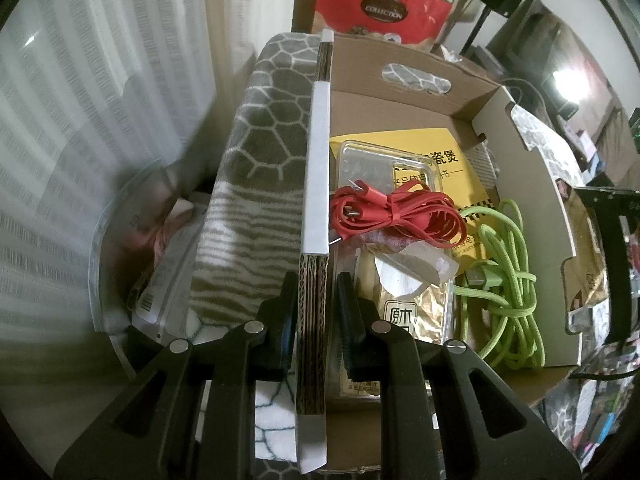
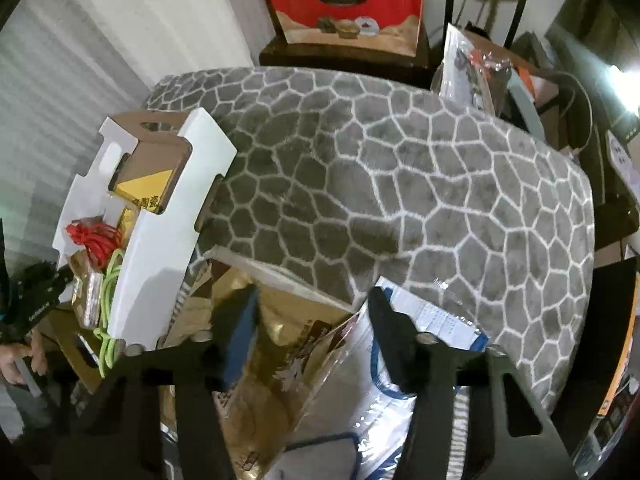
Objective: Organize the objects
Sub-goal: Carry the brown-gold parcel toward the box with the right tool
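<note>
Evidently the cardboard box (image 1: 440,92) wall is pinched between the pressed-together fingers of the left gripper (image 1: 314,316), steadying it on the patterned blanket (image 2: 400,184). Beside the box, a light, slippery, crinkly gold pouch (image 2: 280,344) is straddled by the half-spread right gripper (image 2: 312,320), not visibly clamped; its stiffer edge is judged the best hold

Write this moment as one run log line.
left gripper: shut on cardboard box wall | right gripper: open above gold packet | red cable: in box

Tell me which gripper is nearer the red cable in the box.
Left. The left gripper is clamped on the box wall right beside the red cable; the right gripper hovers over packets outside the box.
</note>
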Available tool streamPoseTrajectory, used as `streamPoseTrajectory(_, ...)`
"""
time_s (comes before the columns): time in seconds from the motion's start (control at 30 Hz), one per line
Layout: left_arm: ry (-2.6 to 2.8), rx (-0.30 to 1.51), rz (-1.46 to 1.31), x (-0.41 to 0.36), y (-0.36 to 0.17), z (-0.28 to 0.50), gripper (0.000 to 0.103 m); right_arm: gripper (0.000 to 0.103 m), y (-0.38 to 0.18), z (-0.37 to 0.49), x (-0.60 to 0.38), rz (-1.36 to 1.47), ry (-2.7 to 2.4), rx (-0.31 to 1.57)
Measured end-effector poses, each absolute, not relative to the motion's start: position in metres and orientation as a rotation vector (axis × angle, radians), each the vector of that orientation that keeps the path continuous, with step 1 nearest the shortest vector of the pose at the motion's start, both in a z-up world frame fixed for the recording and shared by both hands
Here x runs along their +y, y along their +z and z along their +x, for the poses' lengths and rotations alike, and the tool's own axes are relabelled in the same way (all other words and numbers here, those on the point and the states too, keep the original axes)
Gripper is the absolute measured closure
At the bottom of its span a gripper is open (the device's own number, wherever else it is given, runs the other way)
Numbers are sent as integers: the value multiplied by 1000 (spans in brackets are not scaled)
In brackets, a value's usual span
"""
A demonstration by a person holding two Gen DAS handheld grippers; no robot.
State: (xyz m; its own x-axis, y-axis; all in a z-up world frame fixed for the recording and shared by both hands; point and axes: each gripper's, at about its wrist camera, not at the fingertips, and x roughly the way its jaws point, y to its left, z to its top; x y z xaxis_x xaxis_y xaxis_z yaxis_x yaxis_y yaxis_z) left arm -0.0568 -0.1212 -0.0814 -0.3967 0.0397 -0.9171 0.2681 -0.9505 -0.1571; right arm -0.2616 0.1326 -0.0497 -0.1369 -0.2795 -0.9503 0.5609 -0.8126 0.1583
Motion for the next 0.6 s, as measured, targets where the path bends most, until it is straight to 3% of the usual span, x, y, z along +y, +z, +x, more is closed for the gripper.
streamPoseTrajectory(0.27,-2482,433,1637,-121,-81,-57,87,60,-49,-247,169,1675,-2014,256)
streamPoseTrajectory(0.47,-2482,429,1636,-121,-81,-57,87,48,-44,-219,213,1732,-1988,128)
streamPoseTrajectory(0.6,-2484,426,1634,-121,-81,-57,87,50,-40,-200,226,1722,-1995,125)
